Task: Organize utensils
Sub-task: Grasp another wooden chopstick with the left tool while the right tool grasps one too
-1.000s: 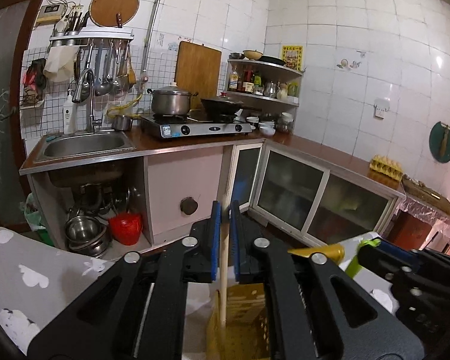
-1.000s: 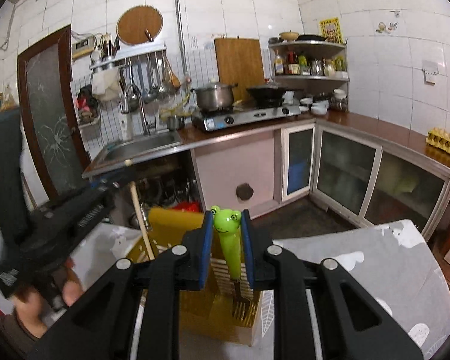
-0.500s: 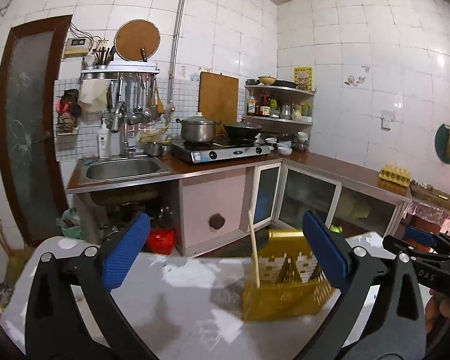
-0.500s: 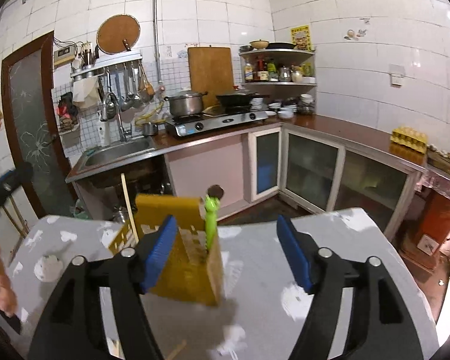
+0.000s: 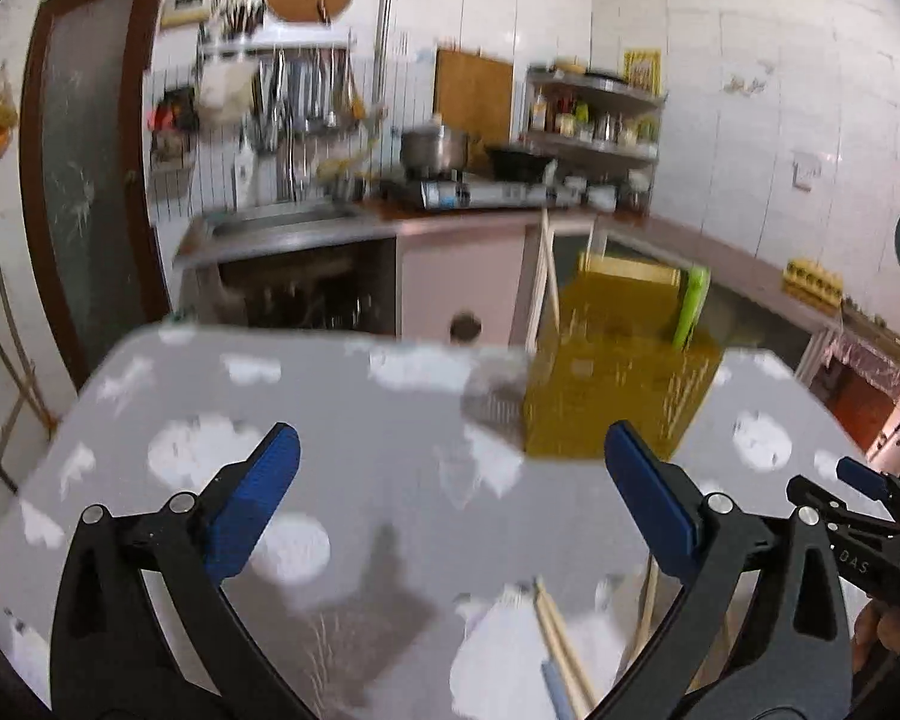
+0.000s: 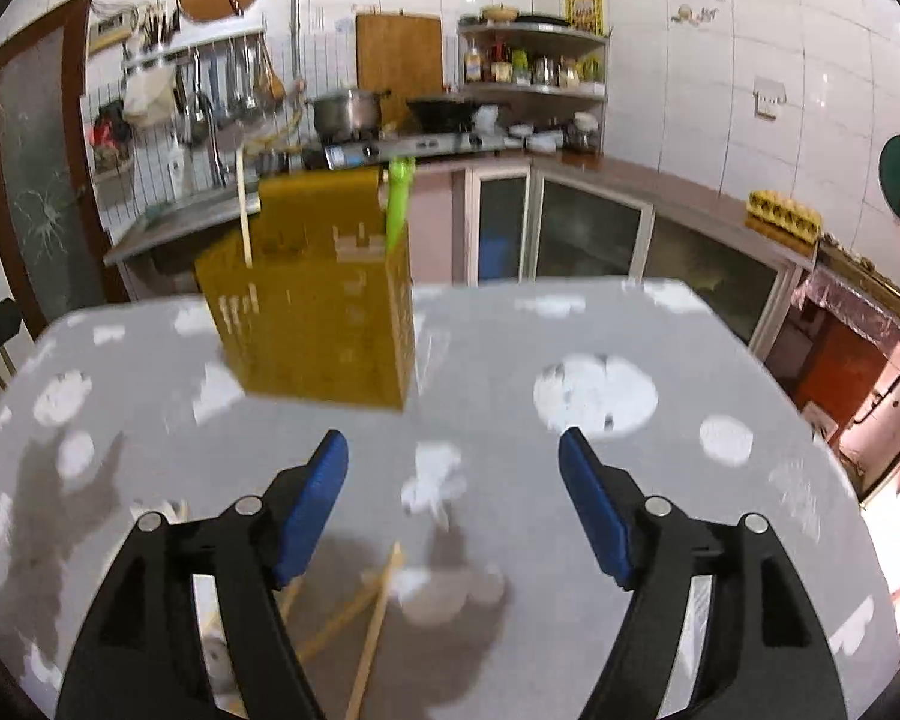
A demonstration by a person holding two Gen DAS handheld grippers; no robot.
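A yellow perforated utensil holder (image 5: 618, 372) (image 6: 318, 300) stands on the grey cloud-patterned table (image 5: 330, 450) (image 6: 570, 480). A wooden chopstick (image 5: 543, 276) (image 6: 244, 204) and a green frog-handled fork (image 5: 690, 306) (image 6: 399, 204) stand in it. My left gripper (image 5: 450, 498) is open and empty, back from the holder. My right gripper (image 6: 453, 492) is open and empty, also back from it. Loose wooden chopsticks (image 5: 561, 648) (image 6: 378, 618) lie on the table near both grippers. The right gripper also shows in the left wrist view (image 5: 864, 510).
Beyond the table's far edge are a kitchen counter with a sink (image 5: 282, 219) (image 6: 180, 210), a stove with a pot (image 6: 348, 111) and glass-door cabinets (image 6: 588, 234). A brown door (image 5: 84, 168) is at the left.
Both grippers have pulled back and lower from the holder, which now looks farther away. Loose chopsticks on the table have come into view. The jaws stay open.
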